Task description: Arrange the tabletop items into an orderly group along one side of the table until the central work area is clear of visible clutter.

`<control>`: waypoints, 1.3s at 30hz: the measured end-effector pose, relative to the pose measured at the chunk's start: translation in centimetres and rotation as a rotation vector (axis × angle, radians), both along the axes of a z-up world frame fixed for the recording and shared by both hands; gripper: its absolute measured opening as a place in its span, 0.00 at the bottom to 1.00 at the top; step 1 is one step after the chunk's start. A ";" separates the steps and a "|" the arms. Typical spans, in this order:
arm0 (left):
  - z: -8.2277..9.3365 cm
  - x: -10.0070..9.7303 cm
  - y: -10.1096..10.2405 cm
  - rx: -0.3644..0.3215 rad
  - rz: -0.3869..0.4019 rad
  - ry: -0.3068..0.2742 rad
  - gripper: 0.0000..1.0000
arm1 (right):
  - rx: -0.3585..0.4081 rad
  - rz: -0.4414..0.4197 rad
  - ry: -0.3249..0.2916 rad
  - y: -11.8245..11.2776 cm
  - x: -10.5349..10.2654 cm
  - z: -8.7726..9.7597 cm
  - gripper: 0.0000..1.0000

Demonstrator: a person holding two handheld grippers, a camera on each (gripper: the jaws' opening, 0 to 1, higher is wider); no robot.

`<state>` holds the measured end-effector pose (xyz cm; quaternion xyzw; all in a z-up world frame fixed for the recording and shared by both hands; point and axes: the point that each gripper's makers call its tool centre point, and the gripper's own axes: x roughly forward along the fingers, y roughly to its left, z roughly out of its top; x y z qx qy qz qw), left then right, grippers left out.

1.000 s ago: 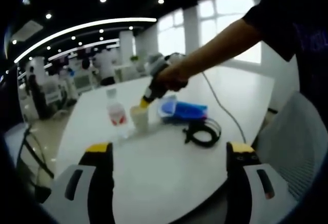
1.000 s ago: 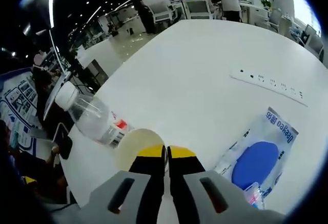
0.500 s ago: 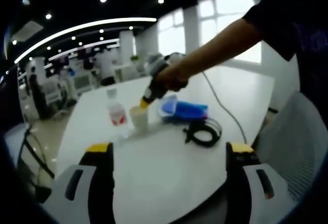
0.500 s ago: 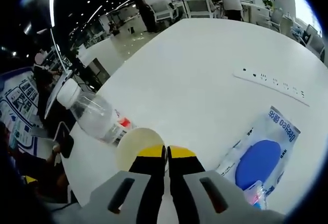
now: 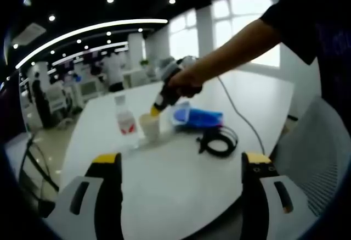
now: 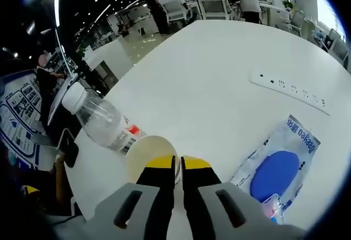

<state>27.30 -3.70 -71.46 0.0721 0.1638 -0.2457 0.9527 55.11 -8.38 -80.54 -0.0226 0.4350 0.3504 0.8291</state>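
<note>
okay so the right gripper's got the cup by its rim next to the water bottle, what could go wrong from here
1. The right gripper pinches just one side of the paper cup rim; that thin wall could buckle or slip if lifted.
2. The water bottle stands right beside the cup, so a sideways move could knock it over.
3. The black cable coil and blue packet lie near the cup, so dragging it that way could catch on them.

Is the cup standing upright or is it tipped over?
Upright. In the left gripper view the cup stands on the table beside the bottle, mouth up; the right gripper is shut on its rim.
</note>
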 end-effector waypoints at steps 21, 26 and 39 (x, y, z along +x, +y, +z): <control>0.3 0.0 -0.3 -0.001 -0.010 -0.020 0.92 | 0.003 0.150 -0.199 -2.8 -1.4 4.2 0.48; 0.4 0.0 -0.3 -0.010 -0.012 -0.021 0.96 | 0.013 0.168 -0.231 -4.0 -1.7 4.8 0.61; 0.4 -0.1 -0.4 -0.017 -0.011 -0.020 1.00 | -0.054 0.224 -0.326 -8.3 -3.2 5.4 0.81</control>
